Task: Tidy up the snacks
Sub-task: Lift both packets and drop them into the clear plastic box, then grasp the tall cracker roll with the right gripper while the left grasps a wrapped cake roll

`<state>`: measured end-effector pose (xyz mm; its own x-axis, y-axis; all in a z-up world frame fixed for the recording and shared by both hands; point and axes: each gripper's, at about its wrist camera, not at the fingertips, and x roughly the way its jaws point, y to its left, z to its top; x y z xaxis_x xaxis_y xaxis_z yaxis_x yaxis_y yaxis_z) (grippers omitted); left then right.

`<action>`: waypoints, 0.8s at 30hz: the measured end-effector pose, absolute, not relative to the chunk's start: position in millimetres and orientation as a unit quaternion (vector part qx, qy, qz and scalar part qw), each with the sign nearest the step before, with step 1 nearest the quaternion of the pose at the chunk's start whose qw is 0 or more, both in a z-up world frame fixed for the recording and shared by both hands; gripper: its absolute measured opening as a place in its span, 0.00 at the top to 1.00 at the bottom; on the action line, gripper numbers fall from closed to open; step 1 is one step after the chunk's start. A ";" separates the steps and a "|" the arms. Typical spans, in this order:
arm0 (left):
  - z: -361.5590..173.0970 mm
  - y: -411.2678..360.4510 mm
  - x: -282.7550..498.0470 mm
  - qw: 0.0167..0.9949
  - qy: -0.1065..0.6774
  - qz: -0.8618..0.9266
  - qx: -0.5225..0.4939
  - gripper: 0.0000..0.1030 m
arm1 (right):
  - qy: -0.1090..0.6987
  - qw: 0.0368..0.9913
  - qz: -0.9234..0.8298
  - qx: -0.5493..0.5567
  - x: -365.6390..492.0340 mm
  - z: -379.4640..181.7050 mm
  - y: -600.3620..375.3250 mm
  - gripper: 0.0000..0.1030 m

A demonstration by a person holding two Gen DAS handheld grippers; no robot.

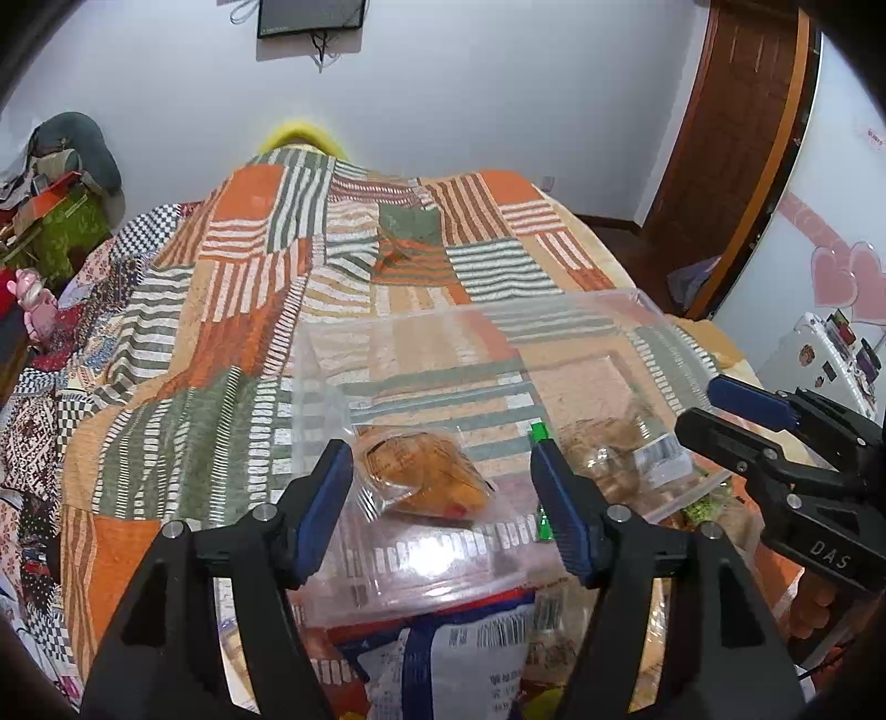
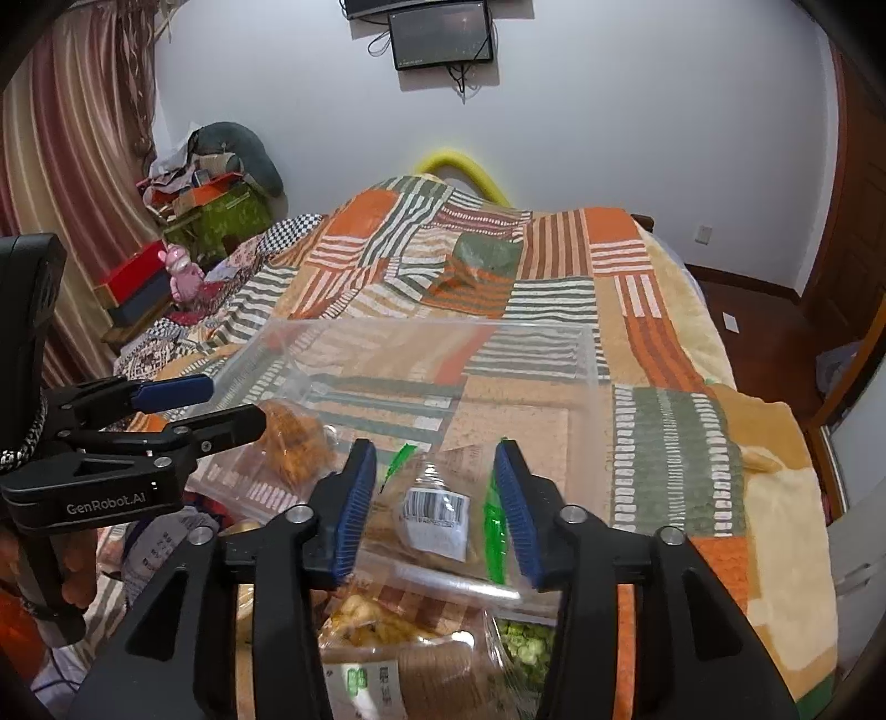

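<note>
Inside the clear plastic bin [image 1: 637,310] on the patchwork bedspread [image 1: 232,310], an orange snack packet [image 1: 426,476] lies between the spread fingers of the left gripper [image 1: 443,498]. Likewise spread and empty, the right gripper [image 2: 434,512] frames a barcoded snack bag [image 2: 437,520].

Patchwork blanket [image 2: 554,277] — wall monitor [image 2: 441,34], perhaps a toy [image 2: 183,274] (pink).

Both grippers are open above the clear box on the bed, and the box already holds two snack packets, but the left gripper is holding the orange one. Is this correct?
Not entirely. The left gripper holds nothing: in the left wrist view the orange snack packet lies loose in the clear box between open jaws. The rest is right.
</note>
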<state>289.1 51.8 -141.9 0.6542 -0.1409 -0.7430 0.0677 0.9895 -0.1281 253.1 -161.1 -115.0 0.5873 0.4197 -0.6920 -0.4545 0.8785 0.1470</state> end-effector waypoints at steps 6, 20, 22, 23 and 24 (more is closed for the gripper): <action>-113.1 64.1 261.6 0.925 0.375 -0.049 -0.049 0.25 | 0.363 0.900 0.240 -0.014 239.7 -98.2 -172.0 0.42; -117.0 126.8 185.1 0.926 0.373 0.009 -0.051 0.13 | 0.371 0.901 0.223 -0.006 194.6 -97.7 -189.4 0.25; -126.6 135.1 178.9 0.921 0.384 0.016 -0.059 0.13 | 0.380 0.898 0.220 -0.002 189.9 -102.2 -190.8 0.23; -132.7 139.1 176.8 0.918 0.391 0.018 -0.064 0.13 | 0.385 0.896 0.219 0.001 188.2 -105.0 -191.1 0.22; -139.3 142.4 175.6 0.915 0.398 0.021 -0.068 0.13 | 0.388 0.895 0.218 0.002 185.4 -106.6 -191.2 0.22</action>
<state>175.6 142.4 -139.3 0.6820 -0.0159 -0.7311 -0.0925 0.9898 -0.1079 185.4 -191.2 -106.6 0.6032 0.3924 -0.6943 -0.3893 0.9047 0.1731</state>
